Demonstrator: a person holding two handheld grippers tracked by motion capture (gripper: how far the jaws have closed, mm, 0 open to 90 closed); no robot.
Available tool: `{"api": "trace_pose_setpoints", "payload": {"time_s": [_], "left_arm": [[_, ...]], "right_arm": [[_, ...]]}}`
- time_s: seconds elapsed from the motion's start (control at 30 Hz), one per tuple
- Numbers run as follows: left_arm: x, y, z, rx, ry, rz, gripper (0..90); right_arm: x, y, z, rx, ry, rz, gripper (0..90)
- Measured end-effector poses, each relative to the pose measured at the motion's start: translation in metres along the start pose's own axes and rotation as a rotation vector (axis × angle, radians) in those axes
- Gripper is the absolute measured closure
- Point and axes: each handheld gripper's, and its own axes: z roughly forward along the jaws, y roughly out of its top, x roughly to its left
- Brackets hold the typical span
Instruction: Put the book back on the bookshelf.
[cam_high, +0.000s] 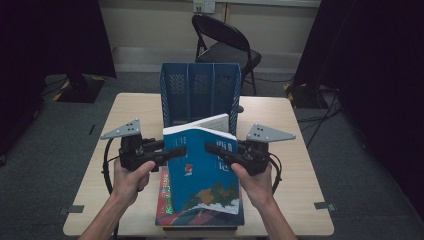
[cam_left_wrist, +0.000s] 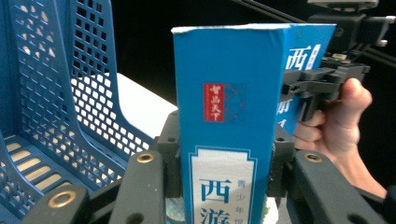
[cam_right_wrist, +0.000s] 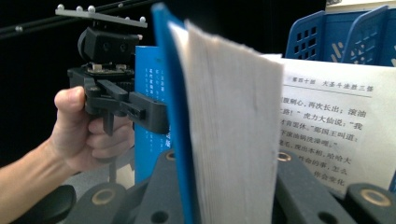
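Status: lift in progress. The blue book (cam_high: 202, 167) is held above a second book (cam_high: 165, 205) lying on the surface (cam_high: 100, 165), in front of the blue file rack (cam_high: 200, 90). The left tongs (cam_high: 177, 151) pinch its spine side; the right tongs (cam_high: 215, 148) pinch the page side, where the pages fan open. Judged remaining: square the book, carry it to the rack and slide it upright into a compartment, then release both tongs.
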Motion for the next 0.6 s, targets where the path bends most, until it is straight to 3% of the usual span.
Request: {"api": "trace_pose_setpoints", "payload": {"time_s": [0.13,0.23,0.37,0.43,0.5,0.6], "left_arm": [[-0.006,-0.008,-0.002,-0.023,0.030,0.034,59.2],[-0.009,-0.009,-0.002,-0.028,0.034,0.036,57.7],[-0.015,-0.007,0.011,0.008,0.042,0.071,52.5],[-0.016,-0.007,0.014,0.007,0.053,0.064,53.7],[-0.013,-0.007,0.015,0.012,0.034,0.060,54.3],[-0.018,-0.009,0.014,0.002,0.033,0.082,59.0]], "right_arm": [[-0.002,-0.008,0.002,-0.002,0.025,0.001,76.7],[0.001,-0.010,-0.001,-0.013,0.018,-0.012,76.6],[0.002,-0.012,-0.004,-0.021,0.030,-0.006,76.6],[0.002,-0.013,-0.006,-0.019,0.029,-0.002,76.6],[0.002,-0.013,-0.007,-0.019,0.030,0.001,76.5],[-0.001,-0.020,-0.013,-0.041,0.023,0.013,71.9]]}}
